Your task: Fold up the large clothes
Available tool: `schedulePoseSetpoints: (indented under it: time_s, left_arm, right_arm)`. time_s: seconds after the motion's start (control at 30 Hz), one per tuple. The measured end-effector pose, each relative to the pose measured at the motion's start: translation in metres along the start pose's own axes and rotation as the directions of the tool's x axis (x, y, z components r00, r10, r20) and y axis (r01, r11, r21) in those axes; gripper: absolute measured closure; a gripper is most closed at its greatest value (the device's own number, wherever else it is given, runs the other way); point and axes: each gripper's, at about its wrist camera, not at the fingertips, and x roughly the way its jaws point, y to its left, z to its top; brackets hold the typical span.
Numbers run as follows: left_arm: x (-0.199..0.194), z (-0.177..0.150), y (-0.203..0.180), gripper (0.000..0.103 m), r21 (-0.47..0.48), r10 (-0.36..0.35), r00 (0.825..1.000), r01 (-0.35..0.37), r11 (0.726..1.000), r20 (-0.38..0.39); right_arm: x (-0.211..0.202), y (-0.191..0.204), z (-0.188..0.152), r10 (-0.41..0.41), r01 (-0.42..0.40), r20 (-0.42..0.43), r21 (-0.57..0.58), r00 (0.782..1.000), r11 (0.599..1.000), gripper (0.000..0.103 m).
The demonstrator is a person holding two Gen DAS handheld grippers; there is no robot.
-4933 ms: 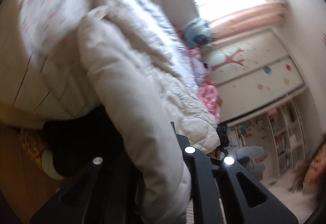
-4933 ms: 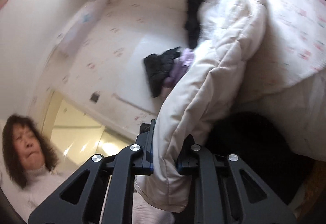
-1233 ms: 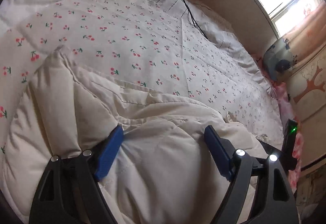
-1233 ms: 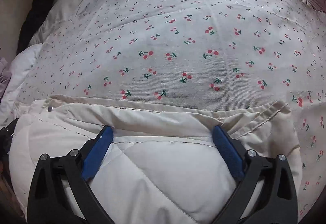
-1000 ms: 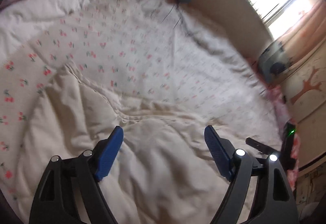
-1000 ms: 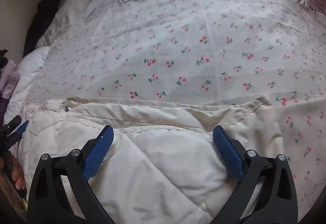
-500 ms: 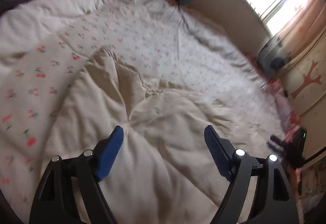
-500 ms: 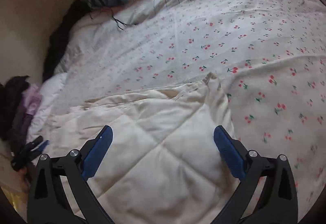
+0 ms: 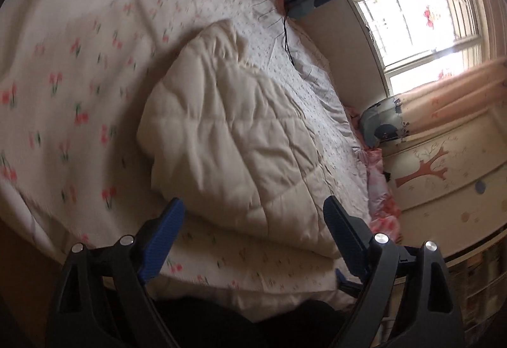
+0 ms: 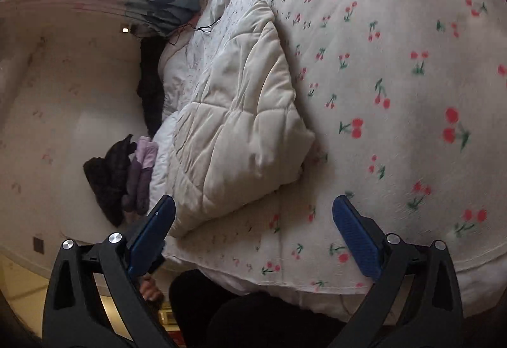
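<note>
Quilted cream jacket, folded, is being shown lying on the cherry-print bedspread, ahead of both grippers, long axis running away from them. Left gripper, nearer it, is being opened wider, nothing between. Right gripper is being held agape, empty.

Both wrist views downward, near, perhaps bedside; share quilted coat.

The bed carries a white cover printed with red cherries. A cream quilted jacket lies folded on its near part. Dark and purple clothes lie piled at its left edge; a black cable trails across the far end.
</note>
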Motion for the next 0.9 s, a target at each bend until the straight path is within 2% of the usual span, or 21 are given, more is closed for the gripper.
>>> schedulePoseSetpoints:
  time_s: [0.07, 0.13, 0.23, 0.37, 0.43, 0.47, 0.53, 0.6, 0.63, 0.67, 0.73, 0.77, 0.8, 0.83, 0.87, 0.9]
  left_arm:
    - [0.012, -0.007, 0.013, 0.018, -0.085, -0.018, 0.999, 0.015, 0.996, -0.029]
    - [0.024, -0.016, 0.018, 0.018, -0.146, -0.036, 0.997, 0.026, 0.989, -0.064]
    - [0.040, -0.025, 0.021, 0.018, -0.177, -0.077, 0.994, 0.062, 0.982, -0.082]
    - [0.056, -0.019, 0.025, 0.018, -0.239, -0.143, 0.989, 0.133, 0.962, -0.028]
    - [0.057, -0.014, 0.021, 0.018, -0.225, -0.137, 0.991, 0.134, 0.965, 0.002]
    - [0.058, -0.012, 0.021, 0.018, -0.220, -0.130, 0.992, 0.128, 0.967, 0.006]
    - [0.061, -0.011, 0.027, 0.018, -0.241, -0.117, 0.993, 0.117, 0.964, 0.013]
    - [0.059, -0.009, 0.036, 0.016, -0.272, -0.098, 0.994, 0.105, 0.957, 0.039]
    - [0.061, -0.008, 0.040, 0.016, -0.281, -0.098, 0.994, 0.107, 0.954, 0.044]
    - [0.064, -0.006, 0.040, 0.016, -0.286, -0.093, 0.995, 0.100, 0.953, 0.038]
    - [0.067, -0.001, 0.033, 0.014, -0.270, -0.077, 0.996, 0.085, 0.959, 0.042]
    - [0.067, 0.000, 0.027, 0.014, -0.251, -0.074, 0.995, 0.088, 0.964, 0.064]
    - [0.065, 0.002, 0.027, 0.014, -0.236, -0.077, 0.994, 0.094, 0.967, 0.082]
    - [0.064, 0.003, 0.025, 0.017, -0.221, -0.073, 0.992, 0.094, 0.971, 0.099]
    - [0.063, 0.004, 0.023, 0.029, -0.204, -0.064, 0.992, 0.085, 0.975, 0.111]
    - [0.064, 0.005, 0.021, 0.038, -0.183, -0.030, 0.994, 0.049, 0.982, 0.105]
  right_arm:
    - [0.007, 0.003, -0.003, 0.017, -0.017, -0.013, 0.011, 1.000, 1.000, 0.007]
    - [0.014, 0.010, -0.003, -0.009, 0.009, -0.033, 0.002, 0.999, 1.000, 0.007]
    - [0.028, 0.020, 0.000, -0.028, 0.027, -0.048, -0.021, 0.998, 0.999, 0.007]
    - [0.038, 0.019, 0.014, -0.062, 0.061, 0.052, 0.019, 0.997, 0.998, 0.007]
    - [0.040, 0.020, 0.019, -0.057, 0.052, 0.107, 0.050, 0.993, 0.997, 0.006]
    - [0.040, 0.021, 0.019, -0.026, 0.018, 0.136, 0.062, 0.990, 0.998, 0.006]
    - [0.040, 0.021, 0.015, -0.008, 0.001, 0.161, 0.043, 0.987, 0.999, 0.007]
    - [0.052, 0.021, 0.013, -0.083, 0.085, 0.108, -0.008, 0.991, 0.996, 0.007]
    - [0.057, 0.024, 0.015, -0.137, 0.140, 0.111, -0.018, 0.984, 0.990, 0.007]
    - [0.061, 0.028, 0.017, -0.159, 0.160, 0.115, -0.007, 0.981, 0.987, 0.007]
    - [0.067, 0.037, 0.022, -0.083, 0.084, 0.125, -0.009, 0.989, 0.996, 0.006]
    - [0.067, 0.037, 0.022, -0.083, 0.084, 0.125, -0.009, 0.989, 0.996, 0.007]
    - [0.068, 0.041, 0.024, -0.049, 0.052, 0.147, -0.017, 0.988, 0.998, 0.010]
    - [0.068, 0.044, 0.025, -0.022, 0.027, 0.165, -0.029, 0.986, 0.999, 0.028]
    - [0.067, 0.047, 0.025, -0.011, 0.020, 0.190, -0.045, 0.982, 0.999, 0.057]
    - [0.063, 0.047, 0.027, -0.015, 0.025, 0.204, -0.044, 0.979, 0.999, 0.064]
